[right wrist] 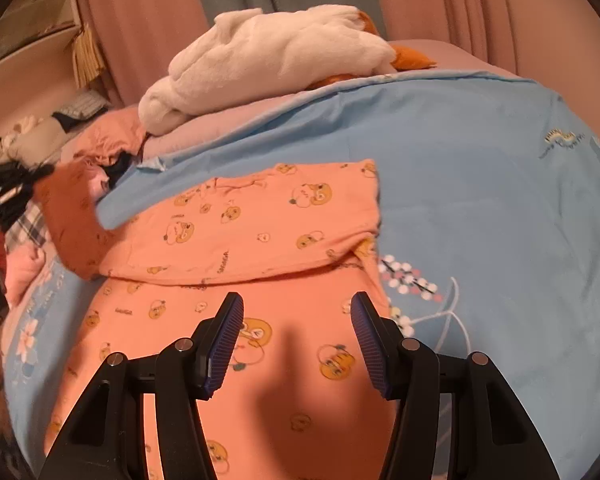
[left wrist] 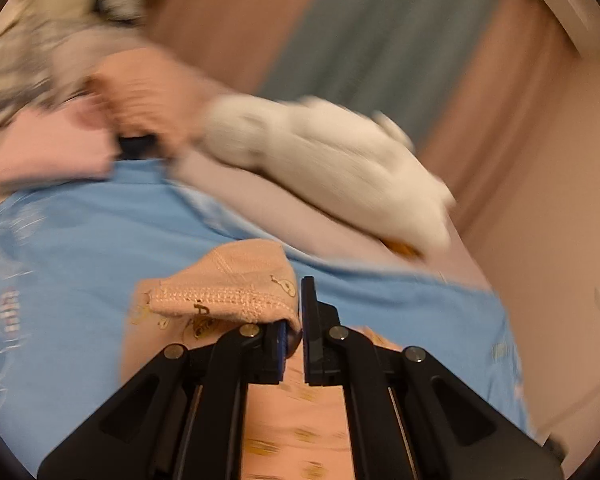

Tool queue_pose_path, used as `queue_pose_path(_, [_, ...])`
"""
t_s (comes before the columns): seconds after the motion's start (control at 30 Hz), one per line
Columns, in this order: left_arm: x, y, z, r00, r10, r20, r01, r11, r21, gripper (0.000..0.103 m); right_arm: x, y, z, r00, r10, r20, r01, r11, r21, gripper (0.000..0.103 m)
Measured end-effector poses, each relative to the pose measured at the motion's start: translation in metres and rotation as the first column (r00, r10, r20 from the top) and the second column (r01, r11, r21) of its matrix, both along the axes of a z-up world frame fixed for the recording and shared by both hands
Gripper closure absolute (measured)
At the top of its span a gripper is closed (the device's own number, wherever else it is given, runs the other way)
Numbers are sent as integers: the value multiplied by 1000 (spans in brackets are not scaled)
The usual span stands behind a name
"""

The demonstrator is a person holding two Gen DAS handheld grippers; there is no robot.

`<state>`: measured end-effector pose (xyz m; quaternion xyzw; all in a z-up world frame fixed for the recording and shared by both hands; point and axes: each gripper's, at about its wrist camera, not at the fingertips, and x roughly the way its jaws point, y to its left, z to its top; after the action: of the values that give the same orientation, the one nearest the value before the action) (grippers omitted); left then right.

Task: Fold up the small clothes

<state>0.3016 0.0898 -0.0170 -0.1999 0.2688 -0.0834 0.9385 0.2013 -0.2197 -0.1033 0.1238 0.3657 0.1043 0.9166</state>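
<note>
An orange garment (right wrist: 260,224) printed with small yellow ducks lies on the blue sheet (right wrist: 480,184), its upper part folded over the lower. My right gripper (right wrist: 296,320) hovers low over the lower part, open, with nothing between its fingers. In the left wrist view my left gripper (left wrist: 296,320) is shut on a stitched edge of the orange garment (left wrist: 220,288), which bunches up over the left finger and is lifted off the sheet (left wrist: 80,248). In the right wrist view that lifted corner (right wrist: 68,220) shows blurred at the left, next to a dark blurred shape.
A white plush toy (right wrist: 268,56) with orange parts lies on a pale pillow at the far end of the bed. Pink and patterned clothes (left wrist: 52,152) are heaped at the far left. Pink curtains (right wrist: 480,12) hang behind the bed.
</note>
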Motion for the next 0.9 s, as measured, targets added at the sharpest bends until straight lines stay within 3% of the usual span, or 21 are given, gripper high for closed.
queue_pose_path(0.1, [5,-72,-15,992,-120,-40,123,990,71,100,-6,-11,0,1000,-16,3,16,1000,15,47])
queue_pose_path(0.2, [12,-137,-50,971,-205,-121,221,966,134,98,-12,-26,-3,999,-48,-2,48,998,30,47])
queue_pose_path(0.27, [21,-169,-79,949,-237,-209,276,944,181,84,-14,-35,-5,997,-71,-11,71,997,40,47])
queue_pose_path(0.33, [25,-180,-106,925,-241,-293,302,935,184,51,-15,-44,-8,995,-92,-29,93,994,52,47])
queue_pose_path(0.37, [28,-184,-117,908,-254,-333,320,934,160,45,-16,-48,-9,994,-98,-38,100,993,58,47])
queue_pose_path(0.43, [26,-183,-126,889,-287,-357,351,927,128,41,-18,-52,-10,994,-101,-42,103,993,63,47])
queue_pose_path(0.5, [18,-176,-119,887,-314,-339,372,920,124,41,-19,-54,-10,994,-103,-38,105,992,64,46])
queue_pose_path(0.57, [3,-155,-106,894,-342,-288,380,921,85,38,-17,-53,-10,994,-98,-37,101,992,73,46])
queue_pose_path(0.63, [-10,-129,-97,908,-336,-252,363,929,69,24,-12,-47,-10,996,-81,-39,84,993,85,46])
queue_pose_path(0.77, [-36,-59,-84,959,-203,-199,231,964,128,22,1,-24,-10,999,-3,-35,6,995,97,46])
queue_pose_path(0.83, [-46,-32,-85,969,-135,-209,172,970,170,22,9,-8,-9,999,38,-30,-35,996,79,46])
queue_pose_path(0.9, [-55,-2,-91,972,-73,-224,112,980,166,22,17,14,-3,996,88,-5,-88,995,39,46])
